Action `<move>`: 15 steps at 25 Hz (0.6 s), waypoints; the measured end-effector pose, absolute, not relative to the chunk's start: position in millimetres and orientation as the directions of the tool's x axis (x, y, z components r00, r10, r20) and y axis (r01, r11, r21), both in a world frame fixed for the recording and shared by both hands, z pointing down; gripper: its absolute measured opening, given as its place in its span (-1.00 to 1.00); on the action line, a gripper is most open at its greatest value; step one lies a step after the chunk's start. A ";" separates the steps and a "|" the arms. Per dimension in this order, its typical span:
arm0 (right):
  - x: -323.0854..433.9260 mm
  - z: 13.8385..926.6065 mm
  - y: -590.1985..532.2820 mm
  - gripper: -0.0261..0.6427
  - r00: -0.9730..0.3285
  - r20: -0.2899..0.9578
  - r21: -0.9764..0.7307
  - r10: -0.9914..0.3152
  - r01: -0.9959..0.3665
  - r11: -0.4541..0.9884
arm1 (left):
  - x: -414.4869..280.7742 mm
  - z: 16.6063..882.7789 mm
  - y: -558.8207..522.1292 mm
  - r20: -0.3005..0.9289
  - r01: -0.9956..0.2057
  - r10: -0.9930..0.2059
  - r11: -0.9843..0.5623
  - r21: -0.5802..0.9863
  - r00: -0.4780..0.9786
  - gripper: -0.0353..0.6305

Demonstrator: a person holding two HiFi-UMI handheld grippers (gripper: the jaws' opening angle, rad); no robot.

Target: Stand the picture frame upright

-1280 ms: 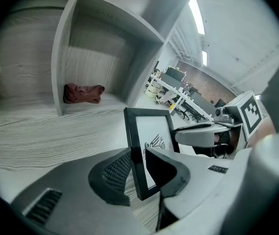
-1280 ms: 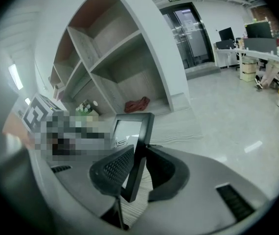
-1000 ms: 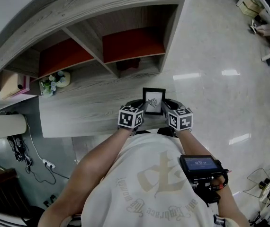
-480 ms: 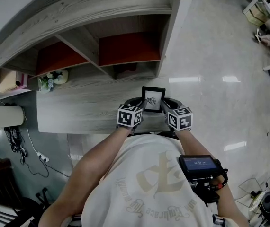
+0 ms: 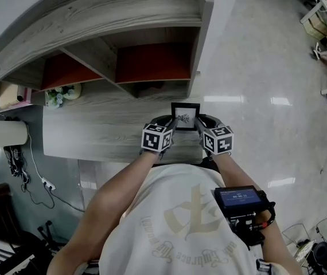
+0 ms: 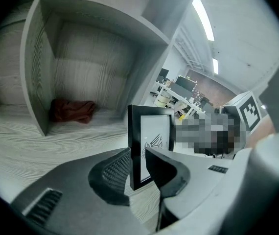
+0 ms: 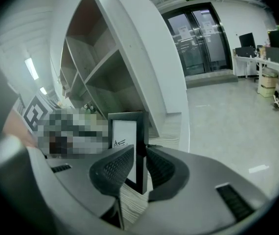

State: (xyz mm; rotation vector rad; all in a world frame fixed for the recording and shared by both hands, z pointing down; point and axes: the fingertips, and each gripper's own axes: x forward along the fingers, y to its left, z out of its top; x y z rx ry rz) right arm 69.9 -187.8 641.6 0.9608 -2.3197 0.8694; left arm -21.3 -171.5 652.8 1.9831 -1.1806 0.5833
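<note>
We hold the picture frame (image 5: pixel 185 116) upright at the surface's (image 5: pixel 106 130) right end, the left hand-held gripper (image 6: pixel 138 168) and right hand-held gripper (image 7: pixel 139 163) each pinching a side edge — released before it sits squarely, it may topple off the edge.

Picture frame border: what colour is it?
Black; the picture frame shows best in the left gripper view.
</note>
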 end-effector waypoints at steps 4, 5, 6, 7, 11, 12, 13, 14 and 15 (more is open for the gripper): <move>74.8 640.6 -203.3 -0.67 -0.641 0.630 -0.361 -0.438 -0.742 0.565 | -16.2 652.0 -184.2 0.694 -0.889 -0.555 -0.278 0.364 0.458 -0.59; 75.2 640.9 -206.4 -0.67 -0.642 0.630 -0.361 -0.437 -0.740 0.568 | -15.8 652.0 -187.3 0.694 -0.891 -0.559 -0.273 0.363 0.454 -0.59; 75.3 641.3 -209.2 -0.67 -0.644 0.629 -0.361 -0.435 -0.737 0.571 | -15.9 652.2 -190.4 0.693 -0.893 -0.563 -0.267 0.362 0.449 -0.59; 75.3 641.8 -211.9 -0.67 -0.646 0.629 -0.361 -0.432 -0.735 0.574 | -16.2 652.3 -193.5 0.693 -0.896 -0.568 -0.261 0.360 0.444 -0.59; 76.0 643.7 -223.3 -0.67 -0.654 0.626 -0.362 -0.424 -0.726 0.585 | -15.4 652.9 -206.0 0.690 -0.901 -0.580 -0.249 0.356 0.433 -0.59; 76.5 644.0 -226.1 -0.67 -0.655 0.626 -0.362 -0.422 -0.724 0.587 | -14.9 652.9 -208.8 0.690 -0.902 -0.583 -0.245 0.354 0.429 -0.59; 77.2 644.3 -228.7 -0.67 -0.657 0.627 -0.362 -0.420 -0.722 0.590 | -14.2 653.0 -211.4 0.691 -0.904 -0.585 -0.241 0.352 0.425 -0.59; 78.0 644.7 -231.0 -0.67 -0.657 0.627 -0.362 -0.418 -0.721 0.591 | -13.5 653.4 -213.7 0.692 -0.907 -0.587 -0.237 0.349 0.420 -0.59; 78.8 645.2 -233.3 -0.67 -0.658 0.628 -0.361 -0.416 -0.720 0.593 | -12.6 654.1 -215.9 0.694 -0.909 -0.589 -0.233 0.346 0.415 -0.59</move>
